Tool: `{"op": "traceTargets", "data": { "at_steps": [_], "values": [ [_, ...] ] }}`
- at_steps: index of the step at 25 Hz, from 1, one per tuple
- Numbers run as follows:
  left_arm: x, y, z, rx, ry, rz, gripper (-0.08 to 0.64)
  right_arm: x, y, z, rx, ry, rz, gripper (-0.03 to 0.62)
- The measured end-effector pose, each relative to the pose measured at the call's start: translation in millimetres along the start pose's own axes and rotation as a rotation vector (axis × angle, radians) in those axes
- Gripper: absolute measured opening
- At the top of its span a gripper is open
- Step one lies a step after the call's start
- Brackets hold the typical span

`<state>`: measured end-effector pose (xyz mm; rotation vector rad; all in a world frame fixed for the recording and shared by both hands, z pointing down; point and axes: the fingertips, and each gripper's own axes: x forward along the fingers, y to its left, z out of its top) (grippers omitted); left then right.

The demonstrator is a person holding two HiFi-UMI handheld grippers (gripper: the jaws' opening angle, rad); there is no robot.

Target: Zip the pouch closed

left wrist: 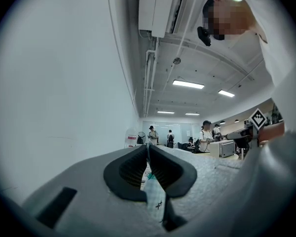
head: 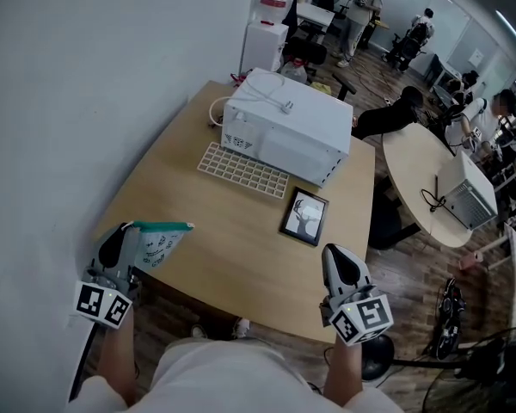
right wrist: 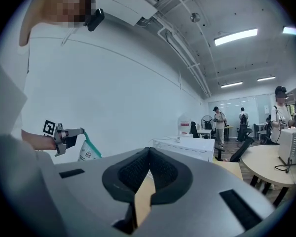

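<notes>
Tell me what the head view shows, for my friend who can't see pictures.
The left gripper pinches one end of the teal top of a white pouch, held above the near edge of a wooden table. The right gripper is shut on nothing. Farther back sit a white microwave and a framed picture.

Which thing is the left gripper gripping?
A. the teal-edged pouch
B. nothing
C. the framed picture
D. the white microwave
A: the left gripper is closed on the pouch, whose fabric sits pinched between its jaws in the left gripper view.
</notes>
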<state>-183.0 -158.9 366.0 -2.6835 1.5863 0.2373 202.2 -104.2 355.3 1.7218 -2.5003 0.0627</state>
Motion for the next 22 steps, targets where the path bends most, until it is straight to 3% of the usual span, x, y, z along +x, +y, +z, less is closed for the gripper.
{"op": "traceTargets", "data": {
  "at_steps": [22],
  "values": [
    [7.6, -17.7, 9.5, 0.021, -0.038, 0.023, 0.025, 4.1, -9.8, -7.4, -0.012, -0.016, 0.046, 0.0]
  ]
}}
